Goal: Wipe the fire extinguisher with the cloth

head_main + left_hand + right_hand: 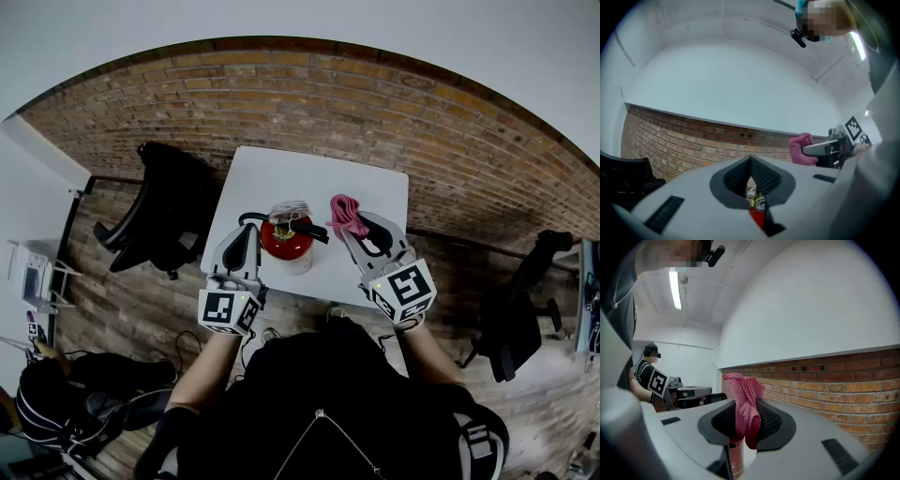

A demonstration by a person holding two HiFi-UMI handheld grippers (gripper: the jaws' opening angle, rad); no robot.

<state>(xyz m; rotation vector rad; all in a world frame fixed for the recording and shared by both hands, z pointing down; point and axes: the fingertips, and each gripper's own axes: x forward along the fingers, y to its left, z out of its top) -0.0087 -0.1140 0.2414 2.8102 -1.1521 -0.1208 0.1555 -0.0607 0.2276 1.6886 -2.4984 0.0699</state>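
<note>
Fire extinguisher (286, 239): red, standing upright near the front edge of a white table (281, 178), between the two grippers, seen from above. A black hose (314, 232) runs across its top.

Right gripper (746, 416): jaws pressed onto a pink cloth (744, 399), which is pinched at its middle. One bunched end stands above the pads and the other hangs below. The cloth is held just to the right of the extinguisher's top; whether it touches cannot be told.

Left gripper (751, 160): jaws pressed together at the tips, nothing between the pads. The extinguisher's head shows through the gap behind them. The gripper sits close against the extinguisher's left side.

Surroundings: brick wall (375, 103) running behind the table. Wooden floor (122, 309). Black office chair (159, 216) to the left of the table. A second dark chair (516, 309) to the right, well apart. A second person (644, 366) stands in the background of the right gripper view.
</note>
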